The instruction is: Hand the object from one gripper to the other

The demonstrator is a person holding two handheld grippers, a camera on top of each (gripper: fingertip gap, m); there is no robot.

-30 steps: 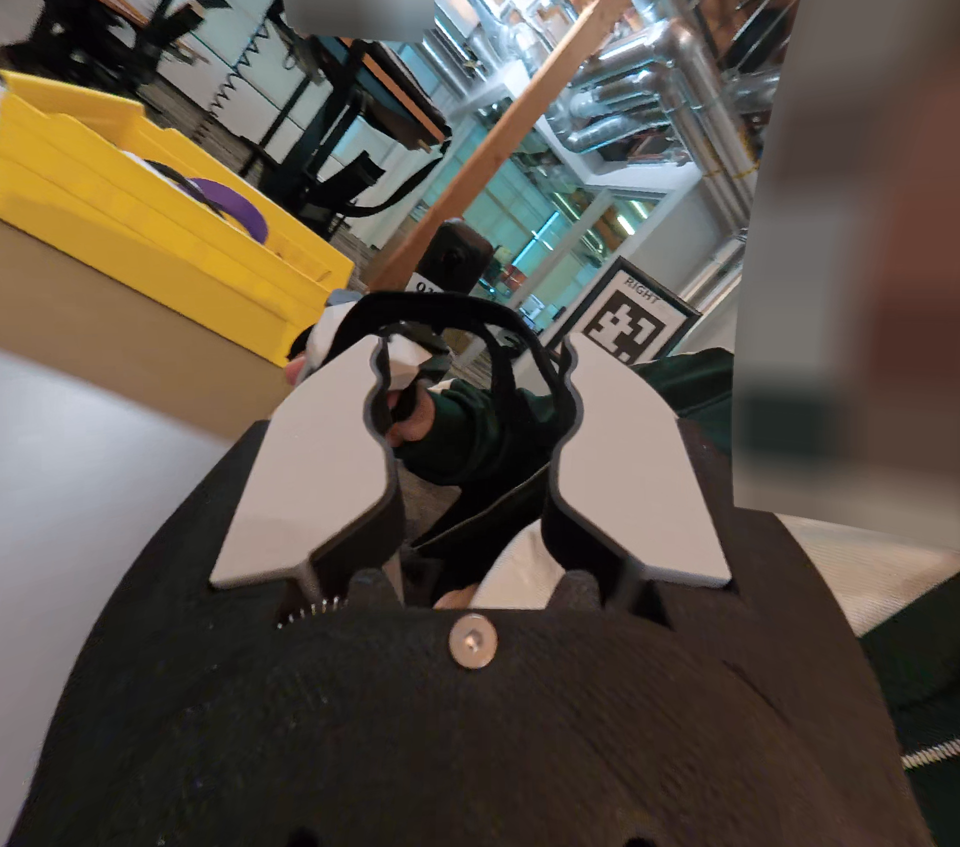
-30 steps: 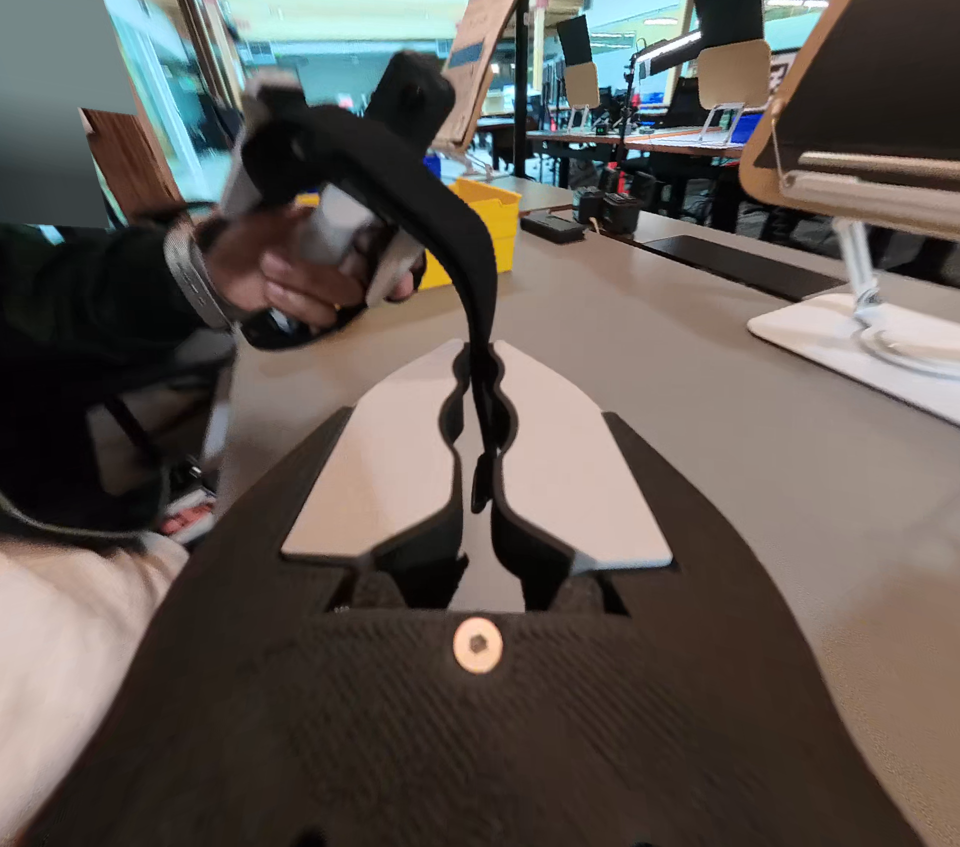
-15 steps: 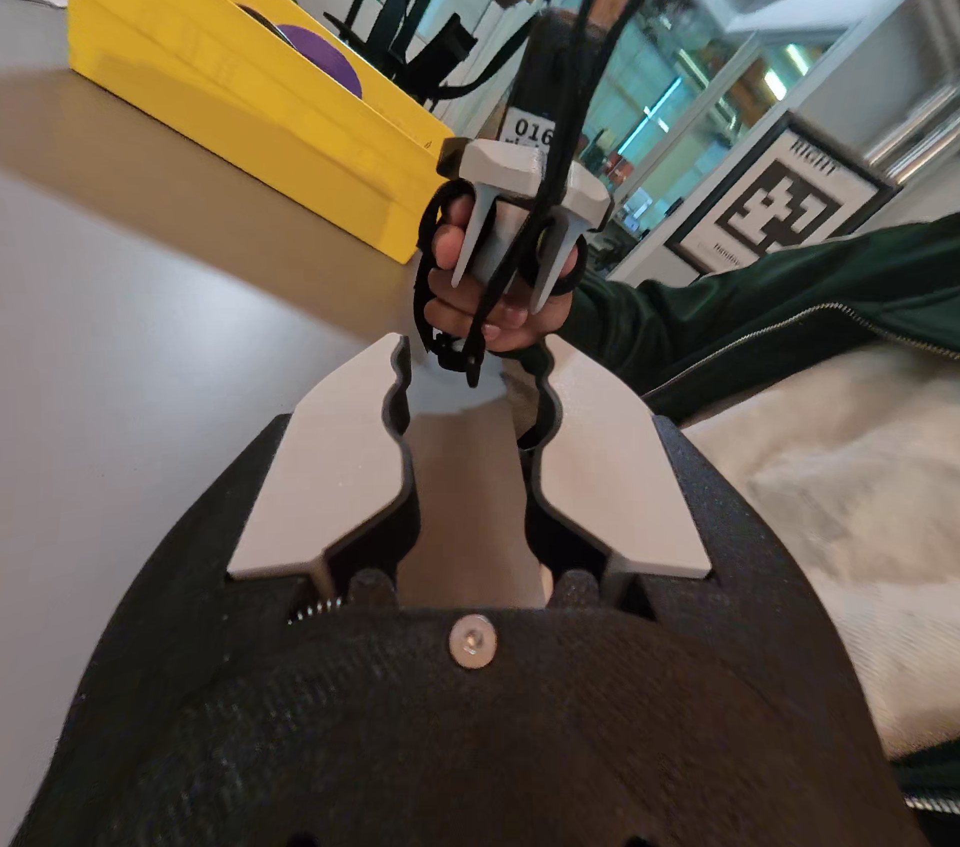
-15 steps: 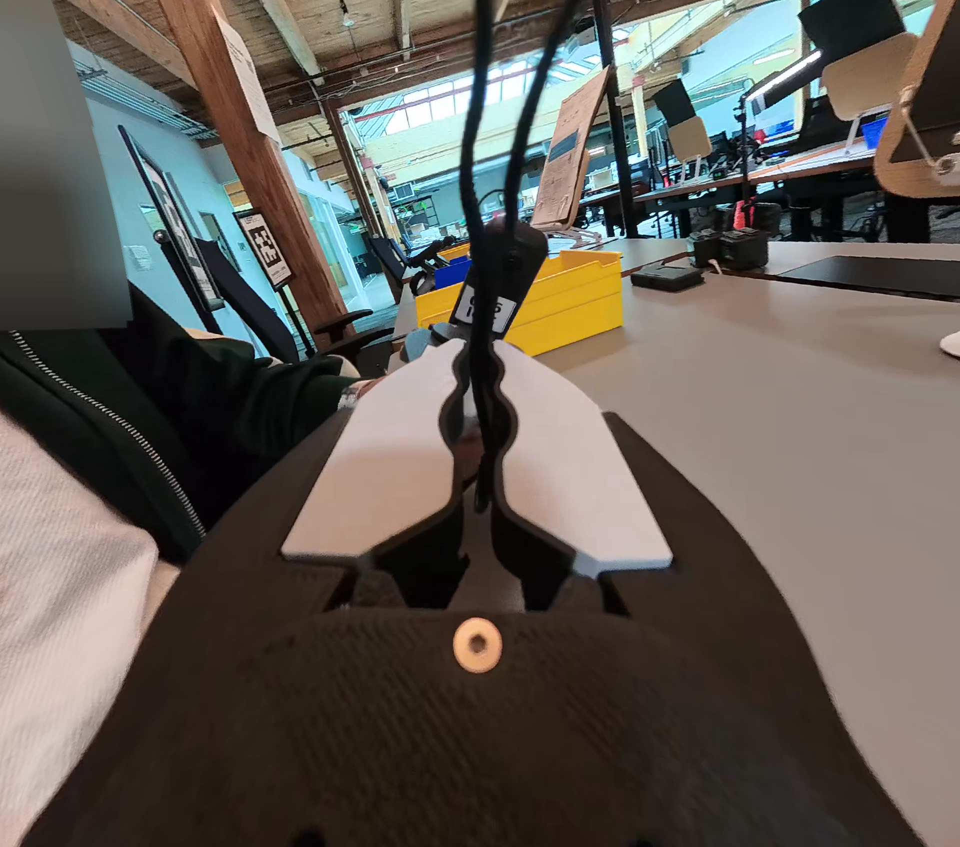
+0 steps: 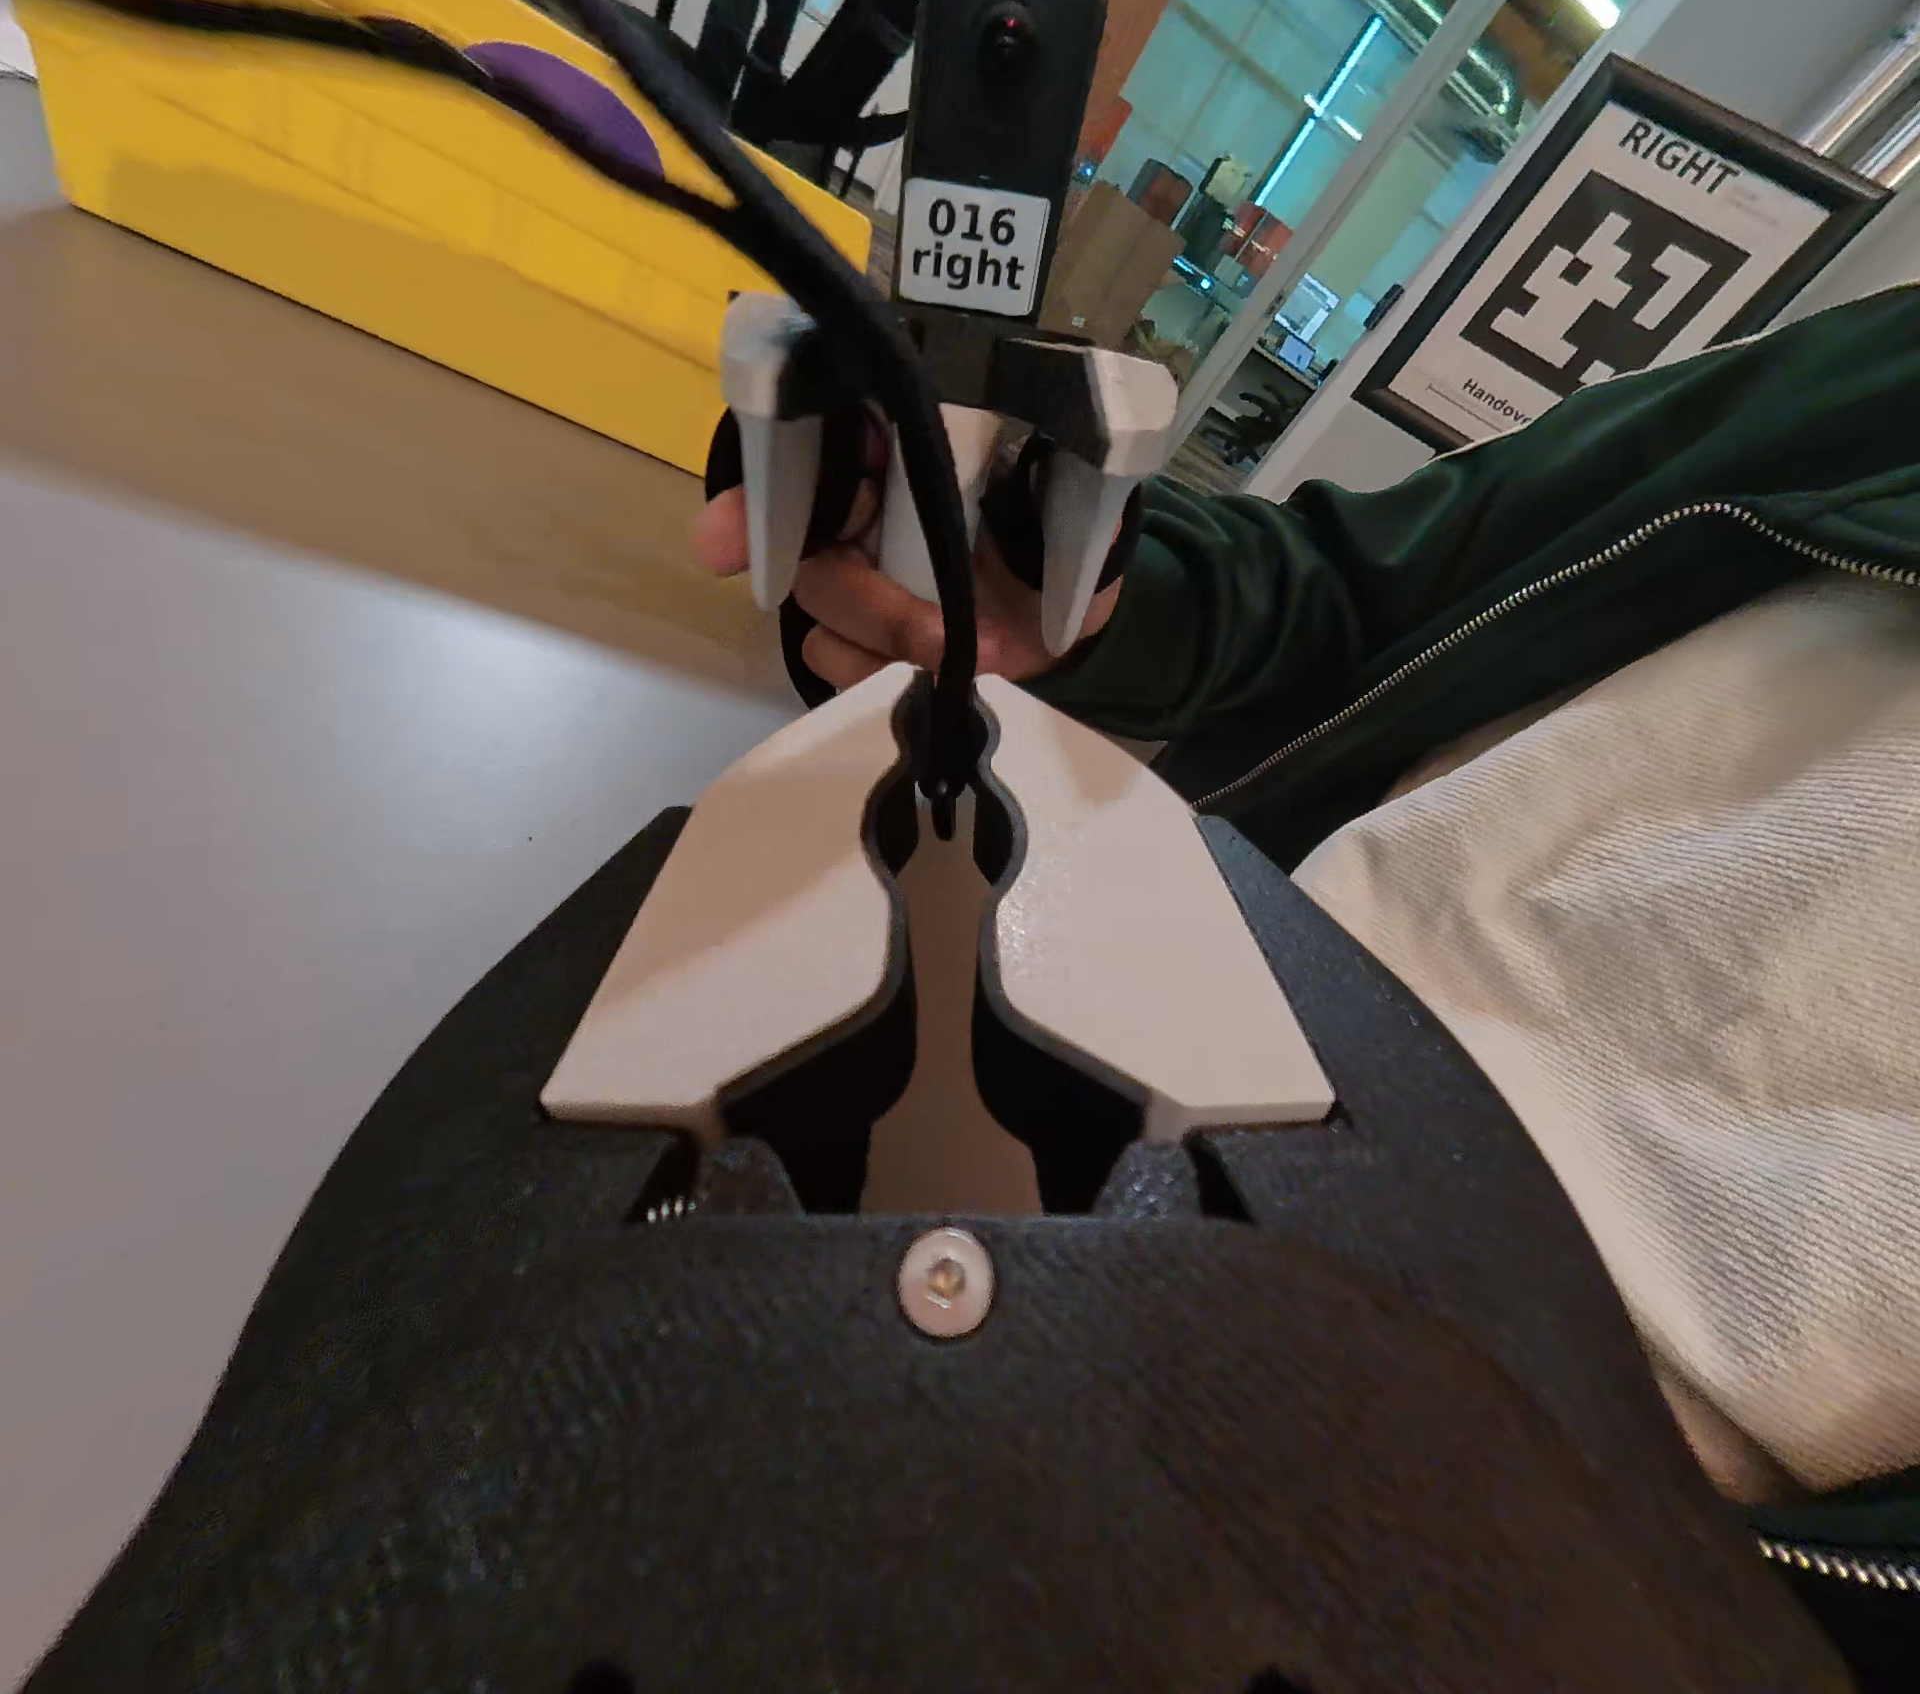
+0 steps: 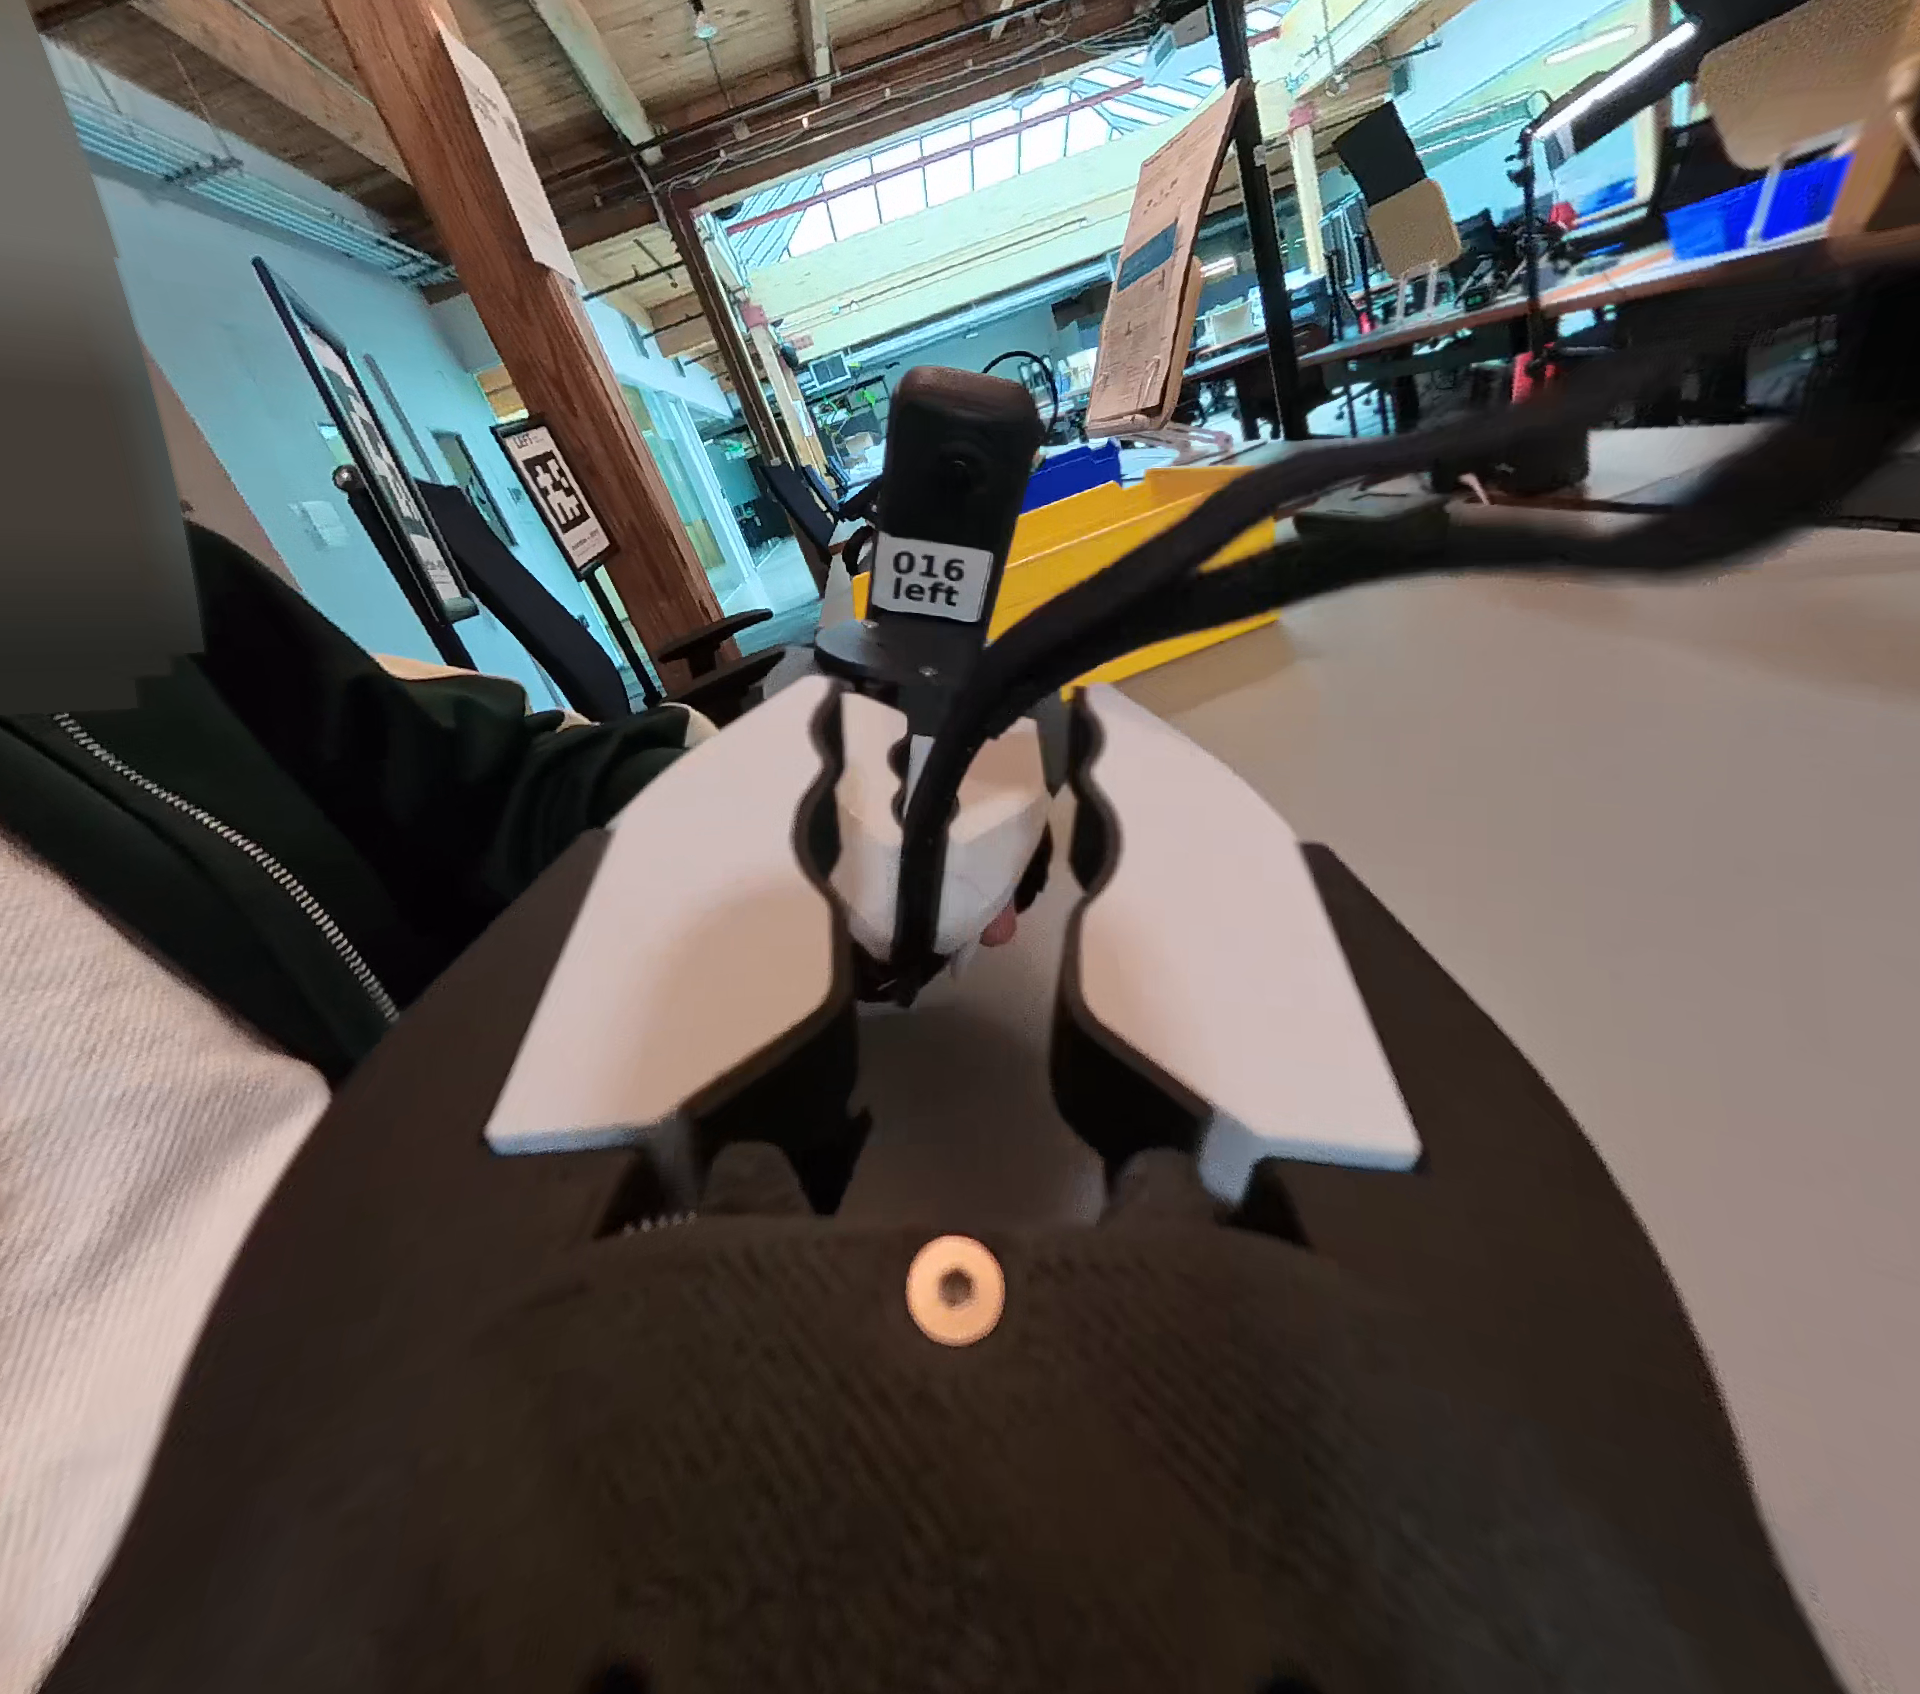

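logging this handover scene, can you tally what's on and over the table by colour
black: 1, a black fabric strap pinched in the left gripper
yellow: 1, a yellow plastic bin on the grey table
purple: 1, a purple round thing inside that bin
white and black: 2, the left gripper and the right gripper, open around the strap
total: 5

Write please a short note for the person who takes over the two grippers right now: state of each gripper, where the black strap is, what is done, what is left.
Left gripper: shut on the black strap, pinching its end between the fingertips.
Right gripper: open, jaws wide, nothing between them; it faces the left one at close range.
Strap: its free length runs up and away over the grey table, toward the yellow bin.
Done: the strap is in the left gripper alone, so the handover looks complete.
Left: draw the right gripper clear; keep the left one closed.
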